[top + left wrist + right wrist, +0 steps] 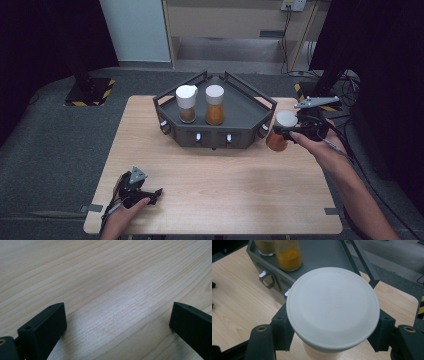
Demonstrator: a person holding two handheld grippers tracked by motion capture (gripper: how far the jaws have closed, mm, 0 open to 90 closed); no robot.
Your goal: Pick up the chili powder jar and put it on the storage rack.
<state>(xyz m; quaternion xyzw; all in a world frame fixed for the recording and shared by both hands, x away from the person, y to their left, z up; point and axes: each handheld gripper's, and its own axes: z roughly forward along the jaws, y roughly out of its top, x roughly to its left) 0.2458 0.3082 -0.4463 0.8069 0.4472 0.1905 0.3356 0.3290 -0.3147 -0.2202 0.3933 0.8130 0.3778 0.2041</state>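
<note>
High view, right tongs (283, 133) gripping white-lidded jar (280, 131), beside rack (170, 113)

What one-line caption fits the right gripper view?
Right gripper shut on a white-lidded spice jar, held beside the grey rack that holds an orange-powder jar.

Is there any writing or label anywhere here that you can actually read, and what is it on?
White lid of the jar held in the right gripper: faint raised lettering, too shallow to read.
Two jars in the grey tray: no labels visible.
Floor plates by the table: yellow and black warning stripes, no words.
</note>
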